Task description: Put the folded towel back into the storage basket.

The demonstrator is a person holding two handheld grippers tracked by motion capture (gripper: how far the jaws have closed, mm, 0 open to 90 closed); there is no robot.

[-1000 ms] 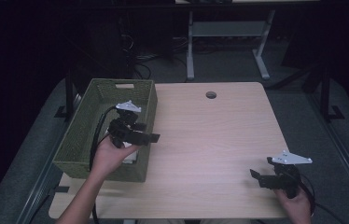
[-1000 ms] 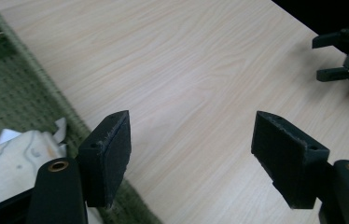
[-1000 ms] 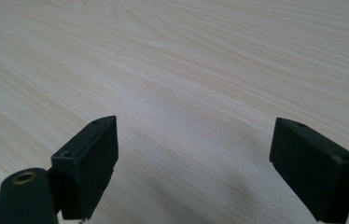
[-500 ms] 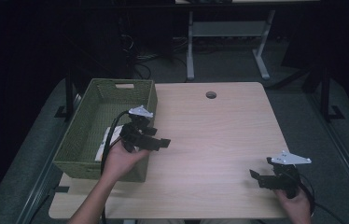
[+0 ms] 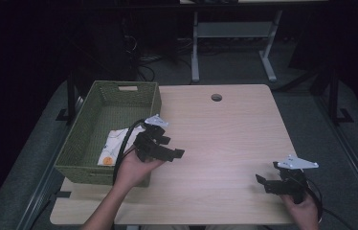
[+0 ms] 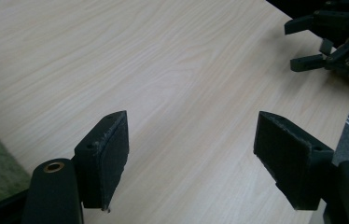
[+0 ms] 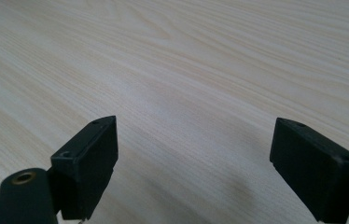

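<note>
Table (image 5: 234,139) pale matt wood grain; basket (image 5: 79,143) green woven; tool pads (image 6: 112,158) rough black.

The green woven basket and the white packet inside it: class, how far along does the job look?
Done: a white packet with an orange spot lies in the green woven basket. In hand: nothing; the left hand-held gripper and right hand-held gripper are open over the bare light wooden table. Left: nothing visible to pack.

We recorded the desk (image 5: 225,139) as pale wood with fine grain lines. The basket (image 5: 79,143) was olive green with a woven texture. Inside it, the packet (image 5: 112,143) was white with an orange spot. Both grippers, left (image 5: 170,148) and right (image 5: 265,182), were black, each topped by a grey plate.
</note>
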